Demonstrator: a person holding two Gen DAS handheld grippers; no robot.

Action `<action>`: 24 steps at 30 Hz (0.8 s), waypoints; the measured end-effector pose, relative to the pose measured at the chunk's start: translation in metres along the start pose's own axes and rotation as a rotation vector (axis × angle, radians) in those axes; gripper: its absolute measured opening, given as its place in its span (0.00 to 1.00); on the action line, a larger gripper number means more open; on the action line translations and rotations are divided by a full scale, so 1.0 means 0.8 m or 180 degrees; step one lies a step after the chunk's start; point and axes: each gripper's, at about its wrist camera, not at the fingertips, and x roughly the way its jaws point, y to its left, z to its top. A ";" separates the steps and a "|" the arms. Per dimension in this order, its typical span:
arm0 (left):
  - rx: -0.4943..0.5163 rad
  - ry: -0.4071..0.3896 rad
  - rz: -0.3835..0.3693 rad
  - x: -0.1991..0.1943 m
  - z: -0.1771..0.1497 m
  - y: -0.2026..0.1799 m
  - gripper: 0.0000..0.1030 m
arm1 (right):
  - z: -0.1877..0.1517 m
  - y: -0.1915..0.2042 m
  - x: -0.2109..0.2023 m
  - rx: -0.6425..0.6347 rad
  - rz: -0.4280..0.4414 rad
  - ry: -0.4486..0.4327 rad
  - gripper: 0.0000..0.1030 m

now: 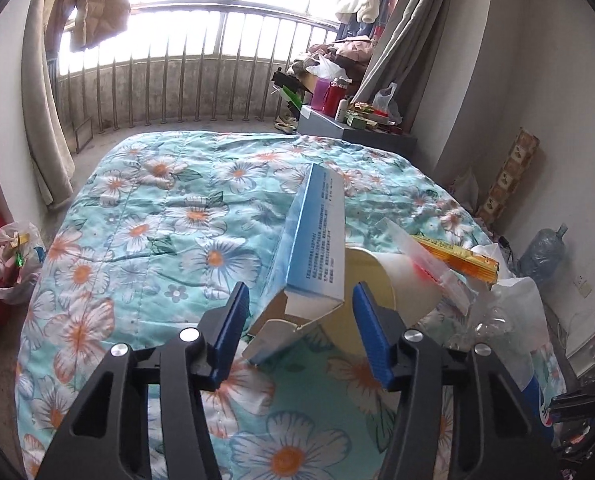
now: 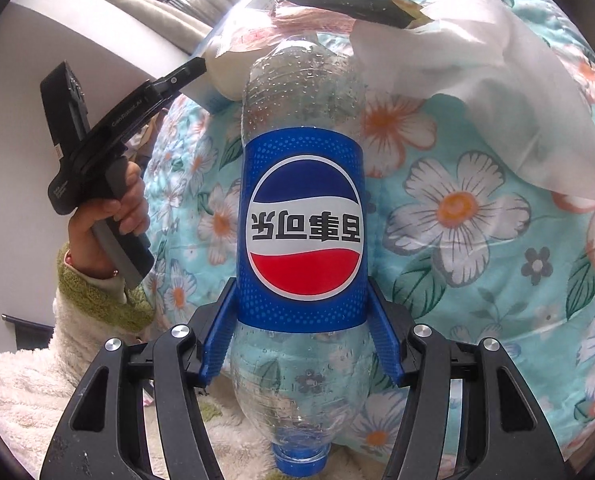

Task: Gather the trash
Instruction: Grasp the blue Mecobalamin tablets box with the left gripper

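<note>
My right gripper [image 2: 302, 302] is shut on an empty Pepsi bottle [image 2: 301, 216], blue fingers [image 2: 223, 332] pressing both sides of its label, cap end toward the camera. The bottle also shows at the right edge of the left wrist view [image 1: 493, 320]. My left gripper [image 1: 297, 308] is open, its fingers [image 1: 229, 332] on either side of the open end of a blue and white carton [image 1: 313, 248] lying on the flowered quilt [image 1: 157, 220]. Behind the carton are a paper cup [image 1: 393, 280], a clear wrapper [image 1: 425, 264], an orange packet [image 1: 461, 258] and a white tissue [image 2: 509, 80].
A bag of trash [image 1: 11, 260] sits on the floor left of the bed. A grey table [image 1: 353, 128] with bottles and boxes stands at the far side by the balcony railing [image 1: 185, 68]. A water jug [image 1: 543, 252] stands by the right wall.
</note>
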 end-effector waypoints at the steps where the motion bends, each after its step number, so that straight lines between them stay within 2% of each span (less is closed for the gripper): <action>1: -0.0048 0.0018 -0.0010 0.003 0.001 0.002 0.40 | -0.001 -0.001 -0.001 0.0007 -0.0003 -0.0008 0.56; 7: -0.0537 -0.0008 -0.0093 -0.009 0.004 0.032 0.32 | -0.003 0.000 -0.003 0.0029 -0.0029 -0.0039 0.56; 10: -0.0612 -0.0058 0.0025 -0.039 -0.001 0.042 0.31 | -0.004 0.002 -0.002 0.0016 -0.0047 -0.0032 0.56; 12: -0.0456 -0.0117 0.0284 -0.066 -0.006 0.039 0.31 | -0.002 0.005 0.000 0.0012 -0.0054 -0.0018 0.56; 14: -0.0035 -0.0211 0.0706 -0.099 -0.013 0.022 0.31 | -0.001 0.005 0.001 0.0022 -0.0048 -0.0004 0.56; 15: 0.0149 -0.0205 0.0844 -0.110 -0.018 0.013 0.31 | -0.001 0.005 0.002 0.0022 -0.0046 0.0003 0.56; 17: 0.0480 -0.0062 0.0958 -0.126 -0.035 -0.005 0.31 | 0.001 0.007 0.003 0.0006 -0.0052 0.0012 0.56; 19: 0.0625 0.0179 0.0908 -0.130 -0.055 -0.018 0.33 | 0.001 0.009 0.006 -0.0012 -0.0057 0.0015 0.56; 21: 0.0636 0.0454 0.0693 -0.127 -0.077 -0.029 0.39 | 0.002 0.011 0.008 -0.0014 -0.0060 0.0019 0.56; 23: 0.0580 0.0598 0.0411 -0.126 -0.095 -0.041 0.64 | 0.002 0.012 0.009 -0.0016 -0.0075 0.0017 0.56; 24: 0.0535 0.0614 0.0254 -0.126 -0.100 -0.044 0.67 | 0.002 0.013 0.009 -0.0021 -0.0088 0.0019 0.56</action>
